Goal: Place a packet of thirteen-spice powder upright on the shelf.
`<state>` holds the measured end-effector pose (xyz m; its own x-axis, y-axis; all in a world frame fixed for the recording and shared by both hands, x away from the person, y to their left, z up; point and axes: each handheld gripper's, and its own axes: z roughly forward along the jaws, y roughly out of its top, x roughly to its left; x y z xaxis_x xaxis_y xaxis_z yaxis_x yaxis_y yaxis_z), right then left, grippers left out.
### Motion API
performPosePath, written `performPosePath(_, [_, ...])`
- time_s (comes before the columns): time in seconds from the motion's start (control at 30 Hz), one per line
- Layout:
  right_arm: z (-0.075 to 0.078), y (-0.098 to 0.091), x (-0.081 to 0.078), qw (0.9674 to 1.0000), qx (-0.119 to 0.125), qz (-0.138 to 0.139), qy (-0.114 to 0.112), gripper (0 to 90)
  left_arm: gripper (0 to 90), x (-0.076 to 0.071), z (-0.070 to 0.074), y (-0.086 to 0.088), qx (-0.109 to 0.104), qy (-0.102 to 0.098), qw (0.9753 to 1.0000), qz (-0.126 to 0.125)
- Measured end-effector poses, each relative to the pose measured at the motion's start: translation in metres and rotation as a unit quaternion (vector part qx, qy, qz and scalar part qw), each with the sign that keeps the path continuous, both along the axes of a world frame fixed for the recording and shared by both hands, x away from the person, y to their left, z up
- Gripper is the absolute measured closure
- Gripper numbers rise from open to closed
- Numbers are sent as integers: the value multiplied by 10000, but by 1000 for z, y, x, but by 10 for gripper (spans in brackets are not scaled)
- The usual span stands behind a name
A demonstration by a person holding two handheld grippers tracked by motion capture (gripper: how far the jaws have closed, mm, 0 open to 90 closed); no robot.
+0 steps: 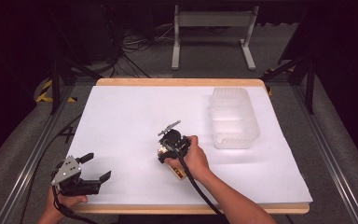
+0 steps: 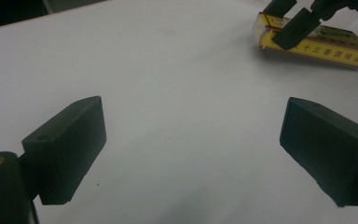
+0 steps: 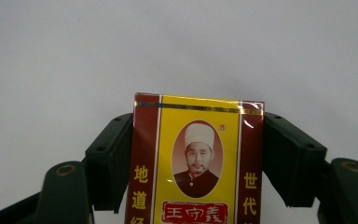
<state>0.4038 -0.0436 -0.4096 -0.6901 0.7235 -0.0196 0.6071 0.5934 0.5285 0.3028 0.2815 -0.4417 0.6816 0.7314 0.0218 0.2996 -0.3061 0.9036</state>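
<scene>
1. One yellow-and-red box (image 3: 198, 163) is pinched on both sides by the right gripper (image 1: 171, 148), low over the middle of the white sheet (image 1: 121, 116).
2. Grab looks done; it's not been carried anywhere yet, probably headed for the one clear plastic bin (image 1: 234, 117), well apart.
3. The left gripper (image 1: 93, 169) is kept spread wide and empty near the table's front edge.

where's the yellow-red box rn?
High view: the box lies front-centre on the white sheet, under the right gripper, whose jaws clamp its sides; the clear tray sits beyond, right.
</scene>
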Motion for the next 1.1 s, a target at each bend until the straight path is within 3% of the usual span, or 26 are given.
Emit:
performPosePath(0.4, [20, -13, -4, 9991, 308, -7, -294, 328, 77, 0, 0, 1, -30, -7, 10000, 20])
performPosePath(0.53, [30, -19, -6, 9974, 512, 49, -512, 328, 77, 0, 0, 1, -24, -7, 10000, 31])
performPosePath(0.97, [48, -29, -6, 9919, 682, -58, -1070, 328, 77, 1, 0, 3, -49, -10, 10000, 40])
performPosePath(1.1, [55, -33, -4, 9883, 832, -76, -1279, 329, 77, 1, 0, 2, -26, -4, 10000, 36])
